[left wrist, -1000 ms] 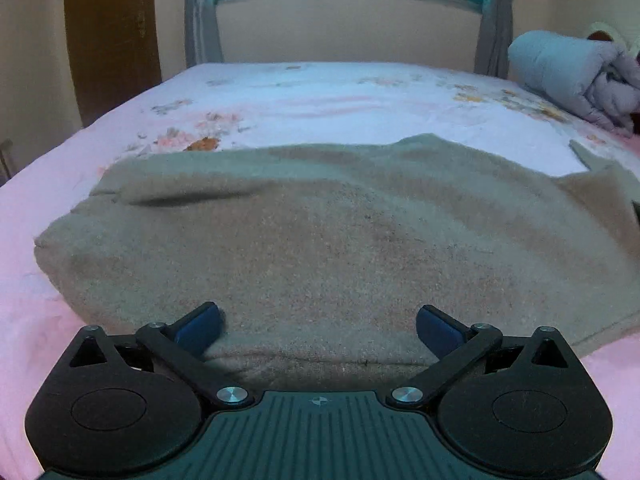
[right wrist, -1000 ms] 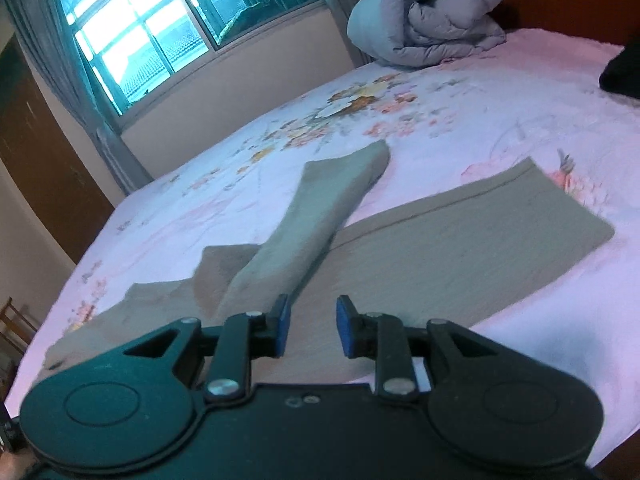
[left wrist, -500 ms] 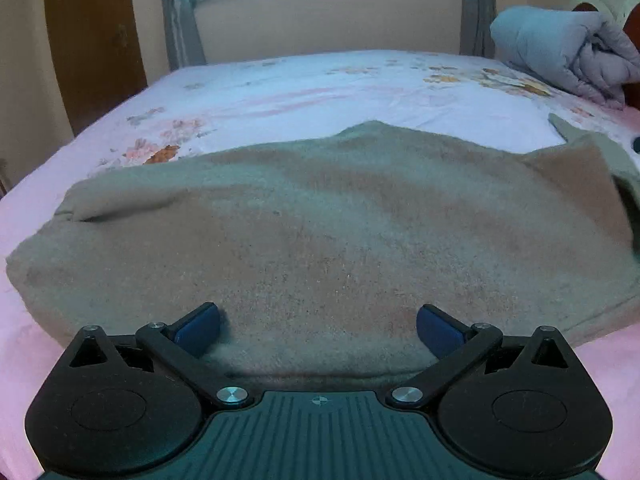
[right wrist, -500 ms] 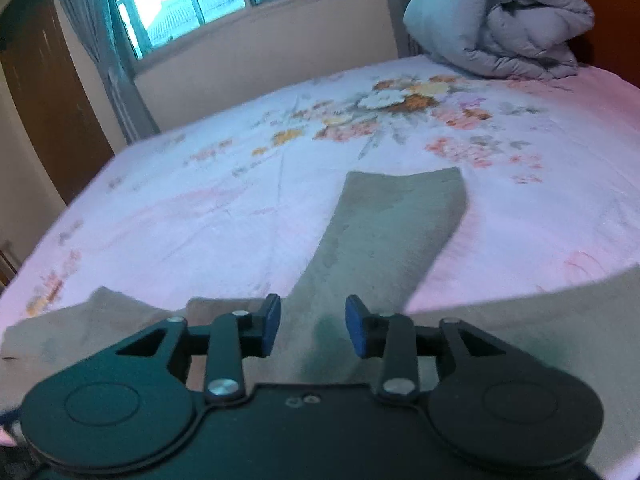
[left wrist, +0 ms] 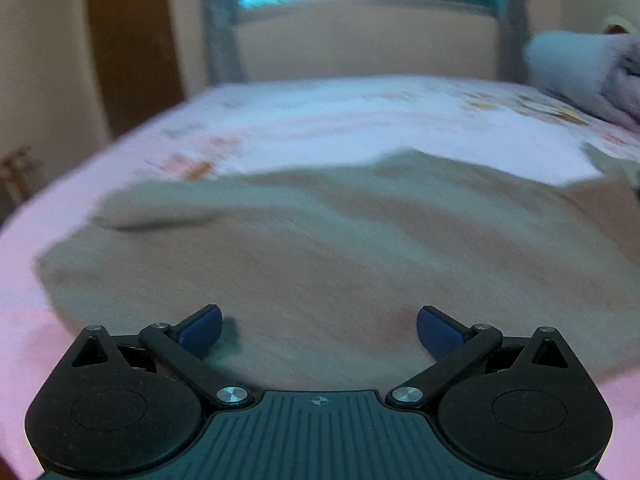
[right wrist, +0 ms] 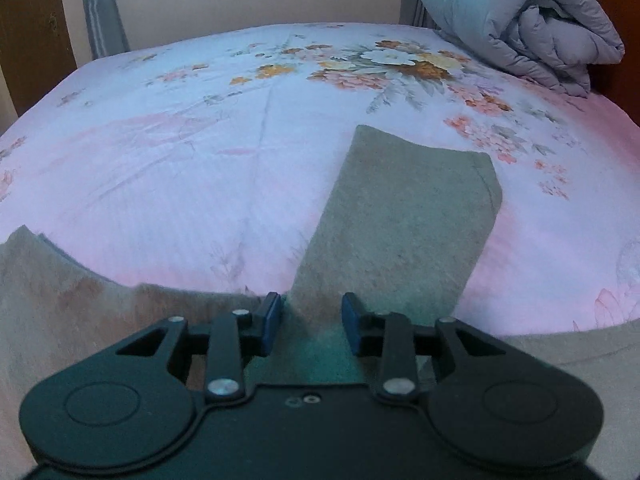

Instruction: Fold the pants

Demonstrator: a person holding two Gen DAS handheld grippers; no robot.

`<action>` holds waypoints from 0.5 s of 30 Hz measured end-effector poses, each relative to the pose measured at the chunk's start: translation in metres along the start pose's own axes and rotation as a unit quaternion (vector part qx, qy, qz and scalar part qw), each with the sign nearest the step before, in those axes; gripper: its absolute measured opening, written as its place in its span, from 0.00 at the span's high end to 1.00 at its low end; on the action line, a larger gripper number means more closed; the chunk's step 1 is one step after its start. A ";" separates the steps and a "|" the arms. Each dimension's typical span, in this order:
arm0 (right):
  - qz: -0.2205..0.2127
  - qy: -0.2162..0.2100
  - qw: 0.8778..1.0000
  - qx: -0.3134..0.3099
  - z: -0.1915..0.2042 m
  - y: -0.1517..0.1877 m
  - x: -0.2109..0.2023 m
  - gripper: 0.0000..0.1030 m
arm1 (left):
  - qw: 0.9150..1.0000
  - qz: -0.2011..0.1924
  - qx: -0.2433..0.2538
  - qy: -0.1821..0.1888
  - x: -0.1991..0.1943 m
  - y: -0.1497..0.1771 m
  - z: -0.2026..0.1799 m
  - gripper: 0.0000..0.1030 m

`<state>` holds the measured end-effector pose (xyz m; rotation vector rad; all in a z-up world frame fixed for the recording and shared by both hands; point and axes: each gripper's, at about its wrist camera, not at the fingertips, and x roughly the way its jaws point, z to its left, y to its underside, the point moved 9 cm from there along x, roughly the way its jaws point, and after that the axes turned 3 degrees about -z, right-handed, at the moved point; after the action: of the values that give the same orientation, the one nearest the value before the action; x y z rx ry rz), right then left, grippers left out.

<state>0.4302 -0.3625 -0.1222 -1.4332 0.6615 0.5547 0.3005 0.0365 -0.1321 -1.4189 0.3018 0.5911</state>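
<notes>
Grey-beige pants lie spread on the floral bed sheet. In the blurred left wrist view my left gripper stands wide open just above the broad upper part of the pants, nothing between its pads. In the right wrist view one pant leg runs straight away from my right gripper, ending in a hem. The jaws there are narrow and closing. Fabric shows below the gap, but the pads do not press on it. More of the pants lies to the left, and the other leg at lower right.
A rolled grey duvet sits at the bed's far right corner. Bare sheet stretches beyond the pants toward the wall. A brown door and curtains stand behind the bed, with a window above.
My right gripper swung over the pants and levelled out, so the angled leg now lies straight ahead. The left gripper shifted a little over the pants and stayed wide open.
</notes>
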 end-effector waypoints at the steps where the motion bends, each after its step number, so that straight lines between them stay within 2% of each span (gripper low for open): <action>1: 0.001 -0.002 1.000 0.000 -0.001 0.001 -0.001 0.78 | 1.000 0.006 -0.007 -0.002 0.003 0.001 0.003 0.00; 3: 0.003 -0.002 1.000 -0.001 -0.003 0.002 -0.001 0.78 | 1.000 0.018 -0.023 0.006 0.010 0.006 0.005 0.00; 8: 0.004 0.001 1.000 -0.002 -0.002 0.002 0.003 0.79 | 1.000 0.021 -0.013 0.003 0.012 0.008 0.004 0.00; 12: 0.003 0.002 1.000 -0.005 0.000 0.002 0.003 0.93 | 1.000 0.020 -0.012 0.002 0.013 0.008 0.003 0.00; 15: -0.002 0.002 1.000 -0.003 -0.001 0.001 0.000 0.99 | 1.000 0.020 -0.011 0.002 0.013 0.008 0.003 0.00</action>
<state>0.4294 -0.3635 -0.1229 -1.4416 0.6605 0.5509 0.3062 0.0424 -0.1454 -1.4387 0.3278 0.6266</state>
